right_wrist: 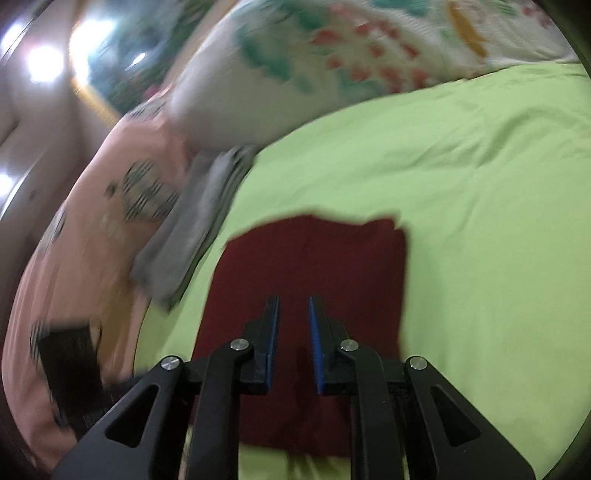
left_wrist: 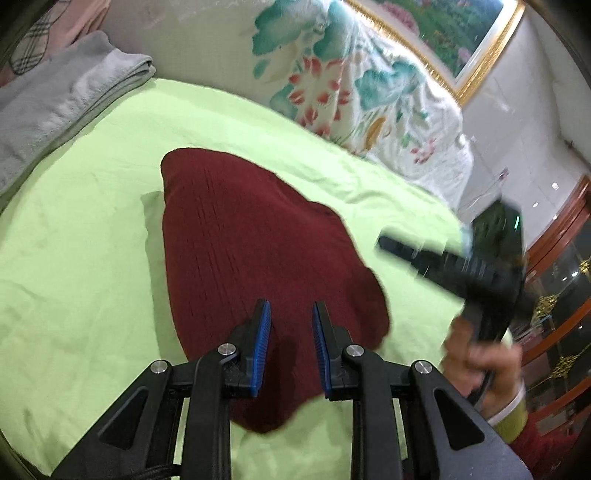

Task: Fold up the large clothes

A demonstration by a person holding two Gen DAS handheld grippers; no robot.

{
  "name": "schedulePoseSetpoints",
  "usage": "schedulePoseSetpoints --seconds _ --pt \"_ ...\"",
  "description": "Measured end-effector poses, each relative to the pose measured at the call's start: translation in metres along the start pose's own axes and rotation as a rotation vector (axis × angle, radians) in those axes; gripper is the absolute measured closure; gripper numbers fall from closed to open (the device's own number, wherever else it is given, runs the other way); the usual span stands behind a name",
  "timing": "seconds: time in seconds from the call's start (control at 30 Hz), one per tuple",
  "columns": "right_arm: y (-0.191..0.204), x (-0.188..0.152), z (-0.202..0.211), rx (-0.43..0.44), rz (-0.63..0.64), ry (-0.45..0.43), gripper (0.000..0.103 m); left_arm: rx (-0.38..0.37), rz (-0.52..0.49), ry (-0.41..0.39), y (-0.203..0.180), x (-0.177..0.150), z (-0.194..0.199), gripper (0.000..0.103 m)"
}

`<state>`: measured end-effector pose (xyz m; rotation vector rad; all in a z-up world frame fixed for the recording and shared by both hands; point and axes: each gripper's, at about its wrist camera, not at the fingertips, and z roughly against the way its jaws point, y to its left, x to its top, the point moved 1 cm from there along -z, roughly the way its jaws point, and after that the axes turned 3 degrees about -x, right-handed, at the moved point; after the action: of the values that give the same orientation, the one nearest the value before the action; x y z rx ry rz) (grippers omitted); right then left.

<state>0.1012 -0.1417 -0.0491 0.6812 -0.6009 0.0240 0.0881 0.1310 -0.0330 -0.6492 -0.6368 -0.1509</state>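
A dark red garment (left_wrist: pixel 258 240) lies folded flat on the light green bed sheet (left_wrist: pixel 92 258). In the right wrist view the garment (right_wrist: pixel 314 266) shows as a rough rectangle on the sheet (right_wrist: pixel 480 221). My left gripper (left_wrist: pixel 291 306) hovers over the garment's near part, open, with nothing between its blue pads. My right gripper (right_wrist: pixel 293 298) is also open and empty above the garment's near half. In the left wrist view the right gripper (left_wrist: pixel 384 243) appears blurred at the right, held by a hand (left_wrist: pixel 480 365), off the garment's right edge.
A folded grey towel (left_wrist: pixel 55 107) lies at the sheet's far left edge. A floral quilt (left_wrist: pixel 351 85) is bunched along the back. A pink patterned pillow (right_wrist: pixel 92 229) sits beside the towel (right_wrist: pixel 199 218). A gold-framed picture (left_wrist: pixel 443 33) and a wooden cabinet (left_wrist: pixel 561 295) stand at the right.
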Motion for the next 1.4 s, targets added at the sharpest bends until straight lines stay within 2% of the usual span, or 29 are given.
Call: schedulePoseSetpoints --seconds 0.07,0.1,0.17,0.2,0.23,0.3,0.6,0.7,0.8,0.87,0.97,1.07,1.17,1.27,1.4 --pt "0.007 -0.021 -0.007 0.003 0.016 0.048 0.086 -0.02 -0.009 0.021 -0.003 -0.009 -0.001 0.08" --pt "0.006 -0.034 -0.012 -0.021 0.028 0.074 0.086 0.004 -0.028 0.045 -0.003 -0.015 -0.008 0.08" --pt "-0.006 -0.049 -0.025 -0.149 0.04 0.12 0.087 0.035 -0.031 0.098 0.002 -0.028 -0.025 0.082" --pt "-0.014 -0.053 -0.029 -0.176 0.028 0.136 0.091 0.035 -0.015 0.12 0.005 -0.032 -0.032 0.082" --pt "-0.022 -0.057 -0.031 -0.166 0.008 0.134 0.095 0.036 -0.005 0.124 0.006 -0.034 -0.035 0.086" --pt "-0.033 -0.058 -0.028 -0.161 -0.027 0.115 0.103 0.033 -0.008 0.119 0.004 -0.034 -0.037 0.086" --pt "-0.032 -0.059 -0.023 -0.14 -0.074 0.109 0.103 0.059 -0.041 0.132 -0.005 -0.038 -0.056 0.086" --pt "-0.019 -0.056 -0.01 -0.109 -0.066 0.095 0.1 0.036 -0.019 0.127 -0.002 -0.032 -0.047 0.086" --pt "0.007 -0.049 0.003 -0.076 0.001 0.044 0.099 0.025 -0.032 0.074 -0.007 -0.028 -0.017 0.086" --pt "0.021 -0.043 0.006 -0.054 0.028 0.022 0.097 0.052 -0.043 0.024 -0.007 -0.026 0.0 0.085" --pt "0.039 -0.041 -0.003 -0.019 0.061 0.029 0.095 0.073 -0.015 0.014 0.003 -0.024 0.006 0.086" --pt "0.05 -0.055 -0.029 -0.078 0.096 0.11 0.095 0.09 0.019 0.067 0.013 -0.032 -0.012 0.086" --pt "0.035 -0.072 -0.05 -0.165 0.092 0.177 0.095 0.11 0.007 0.073 0.01 -0.036 -0.025 0.086" --pt "0.023 -0.075 -0.045 -0.133 0.035 0.158 0.097 0.114 0.007 0.082 0.009 -0.035 -0.029 0.086" --pt "0.03 -0.073 -0.034 -0.123 0.046 0.152 0.095 0.143 -0.013 0.072 0.002 -0.034 -0.017 0.085"
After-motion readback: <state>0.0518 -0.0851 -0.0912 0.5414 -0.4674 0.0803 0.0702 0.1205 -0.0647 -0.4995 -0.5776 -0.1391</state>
